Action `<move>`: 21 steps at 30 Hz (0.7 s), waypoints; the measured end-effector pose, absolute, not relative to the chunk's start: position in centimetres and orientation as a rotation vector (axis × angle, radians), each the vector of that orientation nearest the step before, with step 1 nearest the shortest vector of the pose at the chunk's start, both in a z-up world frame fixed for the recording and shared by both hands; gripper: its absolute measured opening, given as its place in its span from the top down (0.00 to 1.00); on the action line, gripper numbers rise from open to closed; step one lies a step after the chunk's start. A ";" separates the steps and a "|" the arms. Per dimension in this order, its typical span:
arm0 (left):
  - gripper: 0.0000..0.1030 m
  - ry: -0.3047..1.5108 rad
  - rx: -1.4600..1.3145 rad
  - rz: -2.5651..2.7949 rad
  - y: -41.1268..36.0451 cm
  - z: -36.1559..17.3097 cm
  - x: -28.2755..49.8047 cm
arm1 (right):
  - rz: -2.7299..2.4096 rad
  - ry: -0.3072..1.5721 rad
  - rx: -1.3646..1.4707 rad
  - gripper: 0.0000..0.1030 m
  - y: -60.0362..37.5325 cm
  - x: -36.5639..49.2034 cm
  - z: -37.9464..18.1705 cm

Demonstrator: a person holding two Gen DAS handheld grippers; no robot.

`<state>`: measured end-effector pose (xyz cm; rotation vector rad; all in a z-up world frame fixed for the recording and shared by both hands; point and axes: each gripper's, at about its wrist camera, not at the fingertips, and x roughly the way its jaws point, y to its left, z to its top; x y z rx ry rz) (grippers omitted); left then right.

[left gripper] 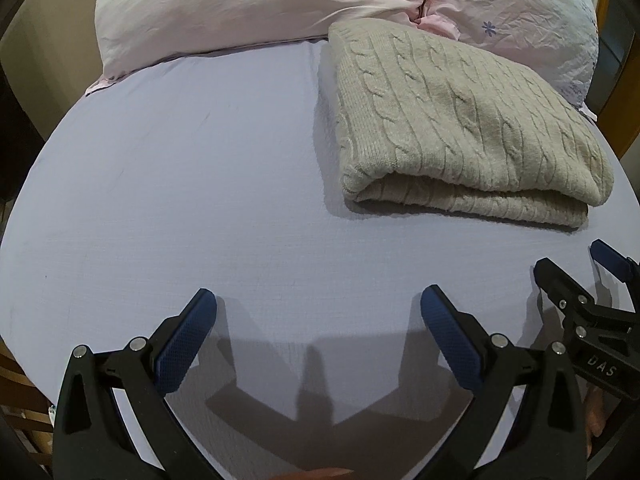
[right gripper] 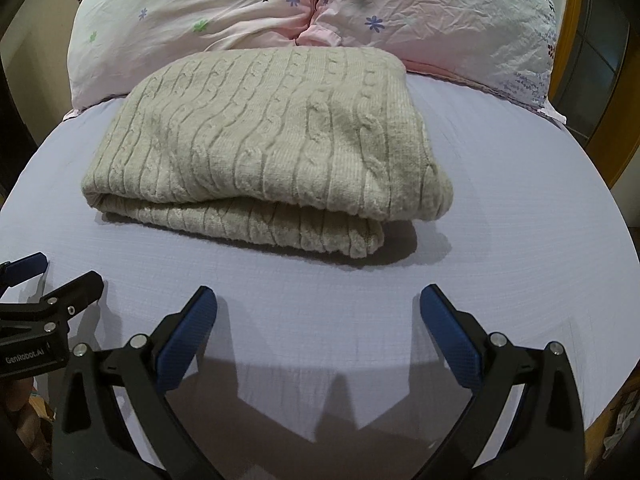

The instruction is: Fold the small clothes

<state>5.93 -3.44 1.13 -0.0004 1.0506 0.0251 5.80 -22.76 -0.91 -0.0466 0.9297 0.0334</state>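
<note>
A beige cable-knit sweater [left gripper: 452,120] lies folded on the lavender bed sheet [left gripper: 180,200], its folded edge toward me. In the right wrist view the sweater [right gripper: 260,152] lies straight ahead. My left gripper [left gripper: 318,300] is open and empty, hovering over bare sheet to the left of and nearer than the sweater. My right gripper [right gripper: 318,300] is open and empty, just short of the sweater's near edge. The right gripper also shows at the right edge of the left wrist view [left gripper: 572,268], and the left gripper at the left edge of the right wrist view [right gripper: 52,272].
Pink floral pillows [left gripper: 280,4] lie behind the sweater at the head of the bed, also in the right wrist view [right gripper: 400,8]. A wooden bed frame [right gripper: 616,120] runs along the right side. The sheet [right gripper: 520,220] drops off at the bed edges.
</note>
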 end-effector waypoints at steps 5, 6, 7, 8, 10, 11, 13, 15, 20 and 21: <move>0.01 1.049 0.001 0.024 -3.3 1.1 6.0 | 0.033 0.932 -0.047 0.02 -22.9 6.0 -0.9; 0.01 1.050 0.000 0.024 -3.4 1.1 6.0 | 0.033 0.931 -0.047 0.02 -22.9 6.0 -0.9; 0.01 1.052 0.001 0.024 -3.4 1.1 6.0 | 0.034 0.932 -0.047 0.02 -22.9 6.0 -0.9; 0.01 1.054 0.001 0.025 -3.4 1.1 6.0 | 0.035 0.932 -0.048 0.02 -22.9 6.0 -0.9; 0.01 1.055 0.001 0.026 -3.4 1.1 6.0 | 0.034 0.931 -0.048 0.02 -22.9 5.9 -0.9; 0.01 1.054 0.001 0.027 -3.4 1.1 6.0 | 0.036 0.931 -0.048 0.02 -23.0 6.0 -0.9; 0.01 1.052 0.001 0.029 -3.5 1.1 5.9 | 0.037 0.931 -0.049 0.02 -23.0 5.9 -0.9; 0.01 1.054 0.002 0.025 -3.4 1.1 6.0 | 0.038 0.931 -0.050 0.02 -23.0 6.0 -0.9; 0.01 1.054 0.001 0.026 -3.4 1.1 6.0 | 0.038 0.931 -0.050 0.02 -23.0 5.9 -0.9; 0.01 1.054 0.001 0.026 -3.4 1.1 6.0 | 0.038 0.931 -0.050 0.02 -23.0 6.0 -0.8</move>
